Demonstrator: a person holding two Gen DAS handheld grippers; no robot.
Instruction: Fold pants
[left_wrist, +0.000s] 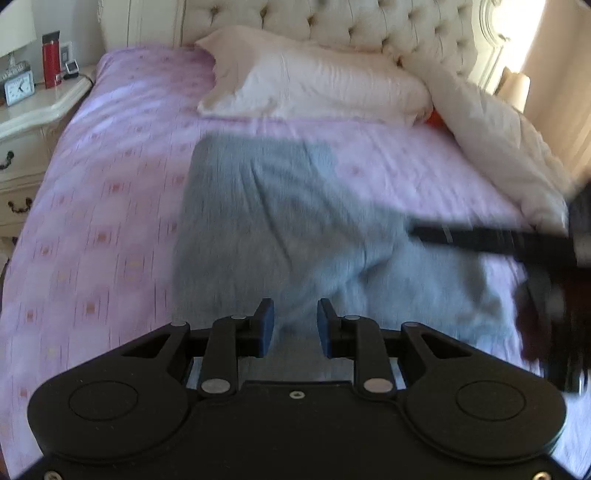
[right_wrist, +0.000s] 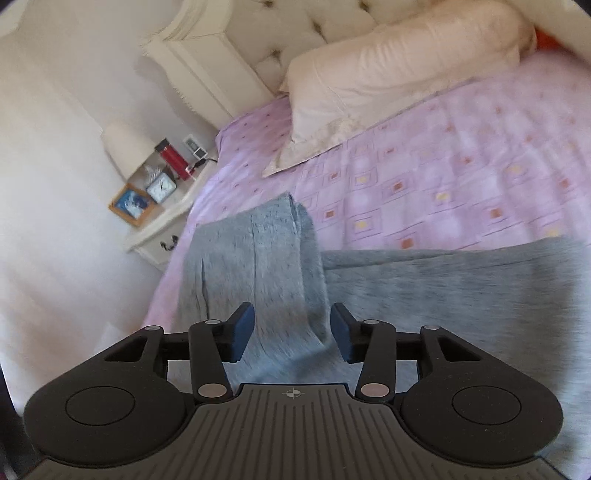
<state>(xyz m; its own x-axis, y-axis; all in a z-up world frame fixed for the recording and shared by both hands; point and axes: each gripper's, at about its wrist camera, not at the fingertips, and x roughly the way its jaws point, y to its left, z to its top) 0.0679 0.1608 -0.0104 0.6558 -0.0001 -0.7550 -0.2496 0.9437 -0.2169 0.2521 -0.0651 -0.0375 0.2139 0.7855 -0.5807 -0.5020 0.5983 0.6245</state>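
Observation:
Grey pants (left_wrist: 280, 221) lie on the pink bedspread (left_wrist: 110, 177), partly folded, blurred by motion. My left gripper (left_wrist: 295, 326) is open and empty just above their near edge. The right gripper shows in the left wrist view as a dark blurred shape (left_wrist: 517, 243) over the pants' right side. In the right wrist view the pants (right_wrist: 443, 288) spread to the right, with a folded-over part (right_wrist: 251, 251) hanging at the bed's left edge. My right gripper (right_wrist: 292, 332) is open with grey cloth between its fingers, not clamped.
A white pillow (left_wrist: 306, 81) and a cream duvet (left_wrist: 495, 140) lie at the tufted headboard (left_wrist: 369, 22). A white nightstand (right_wrist: 162, 221) by the bed holds a lamp, a clock, a red bottle (right_wrist: 173, 157) and a picture frame.

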